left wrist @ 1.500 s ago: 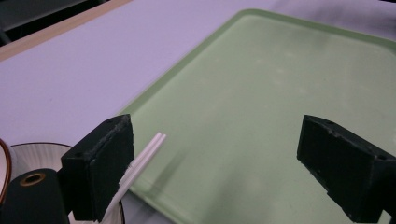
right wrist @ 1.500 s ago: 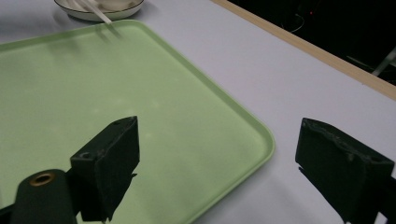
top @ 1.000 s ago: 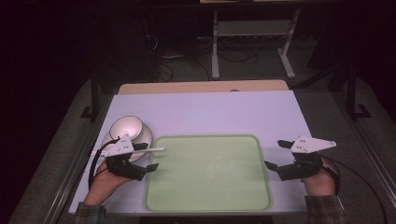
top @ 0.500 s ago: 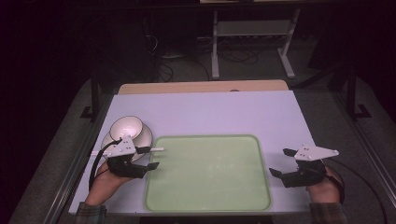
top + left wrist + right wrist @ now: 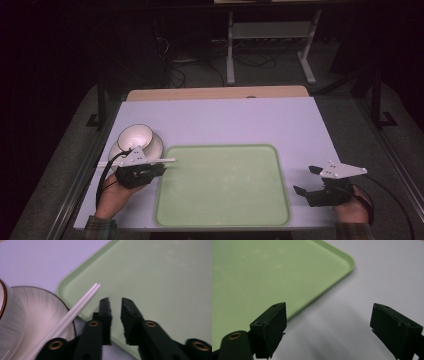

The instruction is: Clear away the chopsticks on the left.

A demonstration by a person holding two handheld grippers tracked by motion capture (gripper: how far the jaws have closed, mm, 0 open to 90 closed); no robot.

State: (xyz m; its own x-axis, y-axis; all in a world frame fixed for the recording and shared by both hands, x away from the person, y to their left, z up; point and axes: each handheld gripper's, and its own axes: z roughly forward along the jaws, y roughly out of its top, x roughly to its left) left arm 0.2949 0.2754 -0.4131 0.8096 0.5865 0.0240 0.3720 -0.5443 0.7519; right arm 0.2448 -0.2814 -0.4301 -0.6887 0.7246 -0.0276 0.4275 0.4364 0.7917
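Observation:
A pale green tray (image 5: 220, 200) lies in the middle of the white table. Left of it a white bowl (image 5: 135, 135) sits on a ribbed plate (image 5: 156, 145). Two white chopsticks (image 5: 150, 161) lie across the plate, tips at the tray's rim. My left gripper (image 5: 161, 169) hovers just beside them at the tray's left edge. In the left gripper view its jaws (image 5: 115, 300) stand almost together with only a thin slit and nothing between them; the chopsticks (image 5: 80, 302) run along their left, outside the jaws. My right gripper (image 5: 306, 180) rests right of the tray, wide open (image 5: 329, 306) and empty.
The table's bare surface (image 5: 225, 120) stretches behind the tray. A wooden board edge (image 5: 215, 93) lines the far side. Beyond it stands a metal rack (image 5: 270, 45) on a dark floor with cables. The tray corner (image 5: 348, 262) lies ahead of the right jaws.
My right gripper has drawn back toward the near edge of the table. The left gripper's jaws have closed up beside the chopsticks, which have not moved.

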